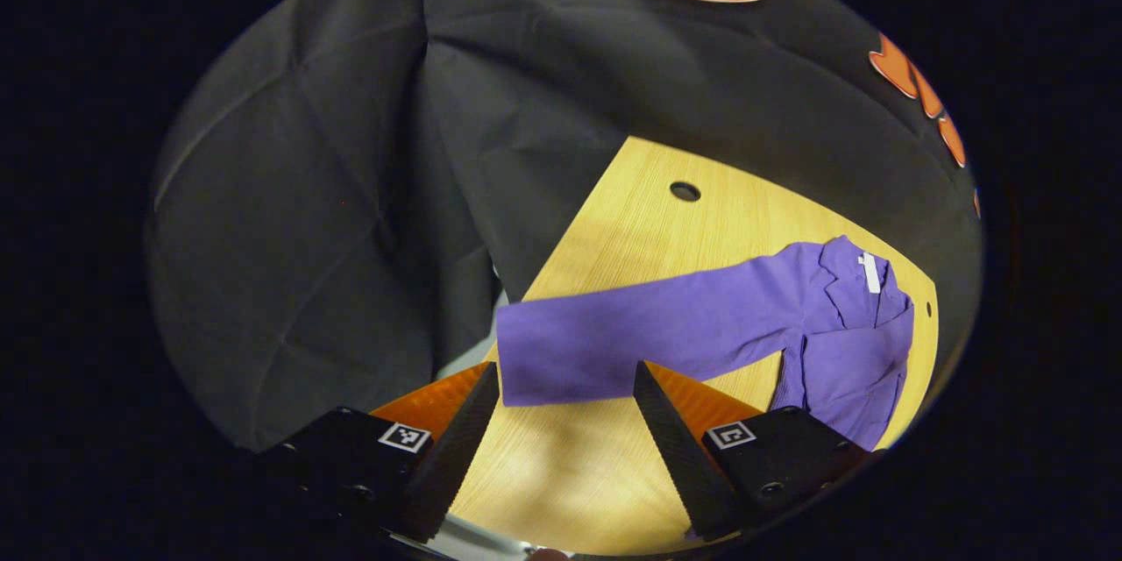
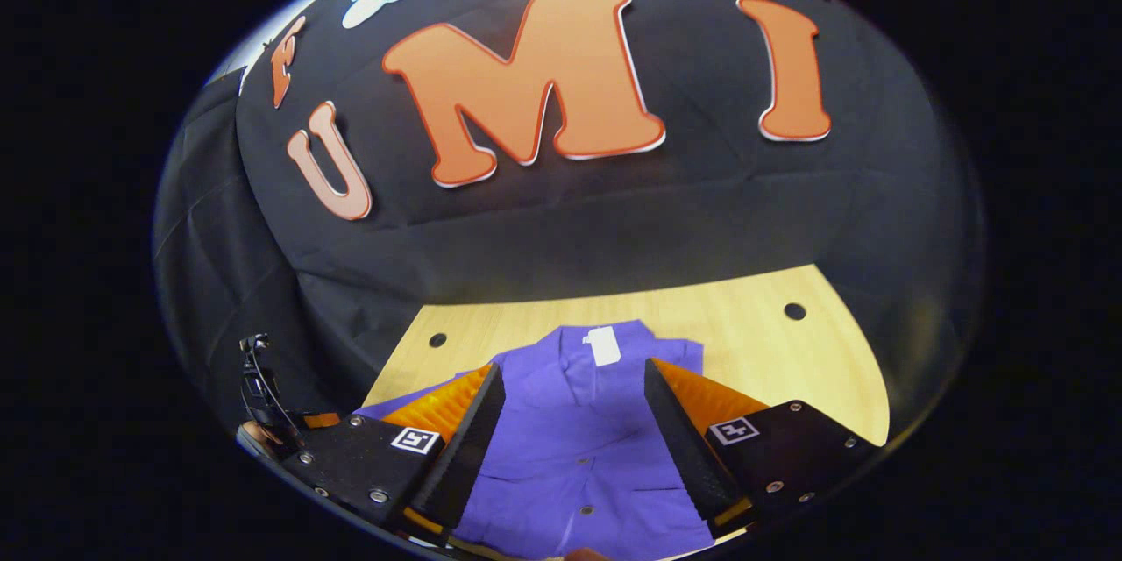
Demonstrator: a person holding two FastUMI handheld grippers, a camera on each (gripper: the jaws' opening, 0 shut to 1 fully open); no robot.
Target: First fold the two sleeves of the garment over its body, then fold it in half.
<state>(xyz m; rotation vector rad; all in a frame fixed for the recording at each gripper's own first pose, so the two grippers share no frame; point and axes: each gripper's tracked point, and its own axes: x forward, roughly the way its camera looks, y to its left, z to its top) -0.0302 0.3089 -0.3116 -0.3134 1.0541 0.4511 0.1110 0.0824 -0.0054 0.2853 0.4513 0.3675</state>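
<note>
In the left gripper view, we are holding the left gripper [image 1: 565, 386] released just short of the cuff of the purple garment's [image 1: 841, 342] outstretched sleeve [image 1: 649, 337] on the desk [image 1: 649, 219], lining up the first fold. In the right gripper view, the right gripper [image 2: 574, 386] is hovering released above the garment's collar, probably waiting to steady it.

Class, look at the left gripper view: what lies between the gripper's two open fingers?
In the left gripper view, the cuff end of the purple sleeve lies between the fingers of the left gripper, with bare wooden table below it.
</note>
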